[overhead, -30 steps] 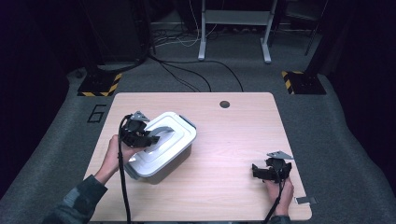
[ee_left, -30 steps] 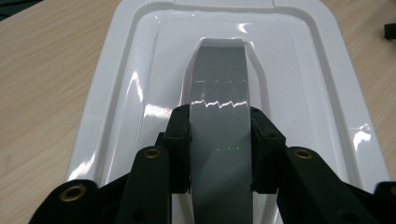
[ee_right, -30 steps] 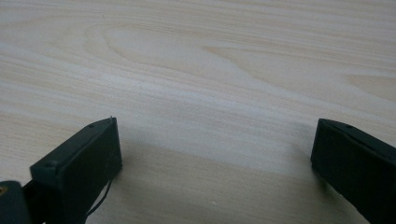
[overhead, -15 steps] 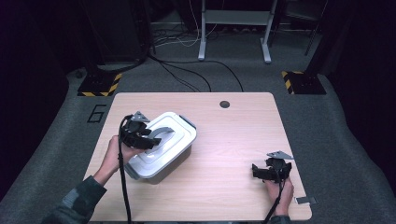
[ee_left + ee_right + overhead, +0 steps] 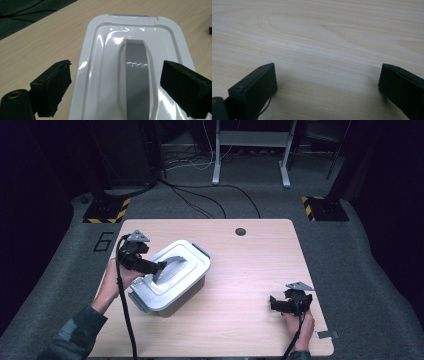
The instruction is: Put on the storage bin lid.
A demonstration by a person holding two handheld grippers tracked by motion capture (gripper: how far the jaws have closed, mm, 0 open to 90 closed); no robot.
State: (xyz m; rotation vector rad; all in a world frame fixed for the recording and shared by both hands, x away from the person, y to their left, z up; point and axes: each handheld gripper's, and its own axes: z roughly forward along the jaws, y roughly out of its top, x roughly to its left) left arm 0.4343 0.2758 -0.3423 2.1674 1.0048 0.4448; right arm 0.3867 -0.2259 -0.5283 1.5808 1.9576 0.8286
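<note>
You could read one sign: a large digit "6" (image 5: 104,241) was marked on the grey floor (image 5: 65,270), just left of the desk (image 5: 250,270). Nothing legible stood on the desk itself.

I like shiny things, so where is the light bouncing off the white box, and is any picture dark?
Left gripper view: bright glare streaks run across the white box lid beside its grey handle. High view: the table is lit, the room around it dark. Right gripper view: soft shadows under the jaws.

High overhead view, two close gripper views
</note>
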